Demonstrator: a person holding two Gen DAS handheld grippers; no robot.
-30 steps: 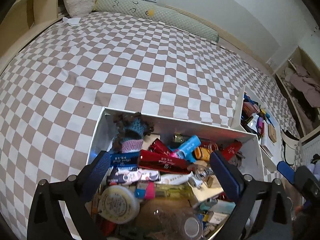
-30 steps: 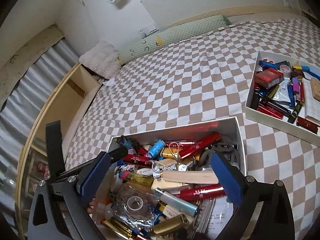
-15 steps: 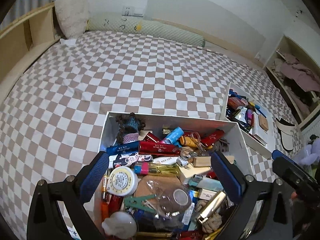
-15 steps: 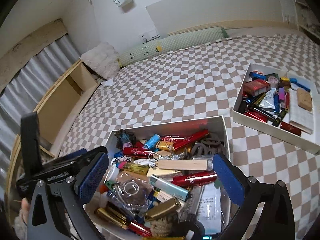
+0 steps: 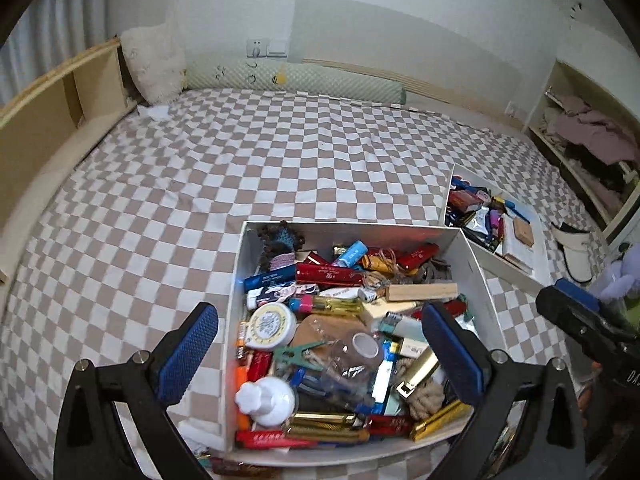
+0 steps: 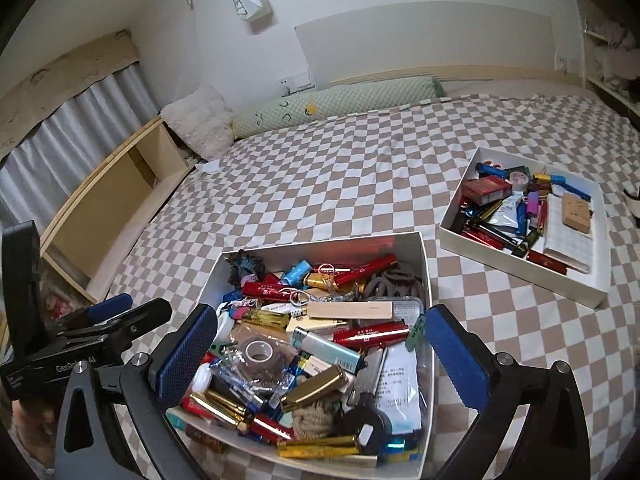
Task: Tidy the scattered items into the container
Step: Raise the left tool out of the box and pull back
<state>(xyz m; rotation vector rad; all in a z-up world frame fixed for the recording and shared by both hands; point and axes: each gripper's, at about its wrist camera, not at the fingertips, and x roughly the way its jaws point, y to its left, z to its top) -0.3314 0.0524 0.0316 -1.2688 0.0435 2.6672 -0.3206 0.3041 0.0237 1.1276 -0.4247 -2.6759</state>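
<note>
Near white box [image 5: 476, 276] on the checkered bedspread [image 5: 280, 160] is crammed with small items. Left gripper [image 5: 320, 344] and right gripper [image 6: 320, 352], both held above it, jaws wide and empty; left jaws just opened, presumably post-drop.

A white rectangular container [image 5: 476, 268] is sitting on the checked bedspread, brimming with jumbled small items: red tubes [image 5: 329, 274], a wooden block [image 5: 422, 291], a round white tin [image 5: 269, 326], a tape roll [image 6: 259, 351], a lighter [image 6: 326, 349] and what may be coiled rope [image 6: 312, 416] near the front edge.
</note>
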